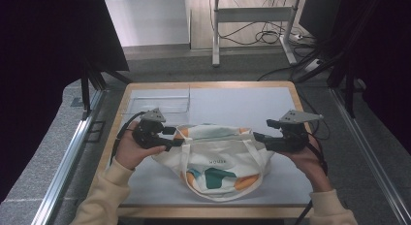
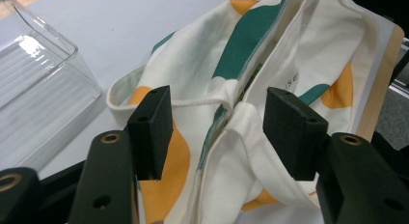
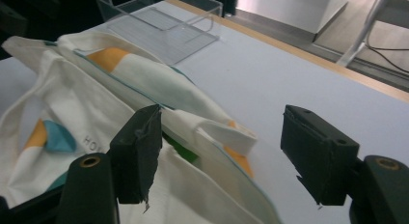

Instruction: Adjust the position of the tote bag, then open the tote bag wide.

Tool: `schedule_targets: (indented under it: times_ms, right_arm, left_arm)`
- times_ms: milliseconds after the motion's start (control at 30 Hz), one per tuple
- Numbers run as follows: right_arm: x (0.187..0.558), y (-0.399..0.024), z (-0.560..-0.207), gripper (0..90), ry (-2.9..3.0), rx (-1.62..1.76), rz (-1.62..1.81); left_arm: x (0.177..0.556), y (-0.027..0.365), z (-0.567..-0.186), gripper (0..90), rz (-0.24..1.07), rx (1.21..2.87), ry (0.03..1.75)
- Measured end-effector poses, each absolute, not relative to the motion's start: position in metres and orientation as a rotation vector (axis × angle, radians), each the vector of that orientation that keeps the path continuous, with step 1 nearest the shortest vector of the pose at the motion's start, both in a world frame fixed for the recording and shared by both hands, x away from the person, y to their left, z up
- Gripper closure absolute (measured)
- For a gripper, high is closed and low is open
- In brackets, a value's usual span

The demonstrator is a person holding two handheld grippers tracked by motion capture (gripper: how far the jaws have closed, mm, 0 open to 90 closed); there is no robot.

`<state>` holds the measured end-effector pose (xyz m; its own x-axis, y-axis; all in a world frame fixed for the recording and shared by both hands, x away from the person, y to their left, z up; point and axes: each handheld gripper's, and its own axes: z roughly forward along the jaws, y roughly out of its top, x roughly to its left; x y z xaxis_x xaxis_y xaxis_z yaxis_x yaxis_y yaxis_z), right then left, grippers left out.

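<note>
- The bench point(image 1: 271, 96), a pale sheet in a wooden frame, carries a clear plastic box point(image 1: 157, 103) at its far left; behind lie a grey floor and cables.
- The cloth bag point(image 1: 218, 159) lies mid-bench, long axis left to right, spanning between both hands.
- The left hand-held gripper point(image 1: 180, 137) is spread at the bag's left end, pinching nothing.
- The right hand-held gripper point(image 1: 253, 136) is spread at its right end, equally near.
</note>
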<state>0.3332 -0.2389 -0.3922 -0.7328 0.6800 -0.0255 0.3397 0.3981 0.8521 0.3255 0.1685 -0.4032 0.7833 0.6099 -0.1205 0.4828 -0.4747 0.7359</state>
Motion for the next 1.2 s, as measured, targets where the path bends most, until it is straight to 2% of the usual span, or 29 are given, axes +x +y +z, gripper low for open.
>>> schedule_targets:
  times_ms: [400,967,1200]
  right_arm:
    - [0.343,-0.2,-0.396,33.2,2.372,0.848,1.217]
    - [0.332,-0.191,-0.402,36.1,2.424,0.808,1.218]
    - [0.329,-0.184,-0.405,38.1,2.455,0.774,1.211]
  left_arm:
    - [0.337,0.15,-0.399,44.5,0.178,2.17,0.78]
    - [0.347,0.139,-0.418,45.8,0.165,2.204,0.747]
    - [0.351,0.137,-0.421,49.8,0.151,2.212,0.739]
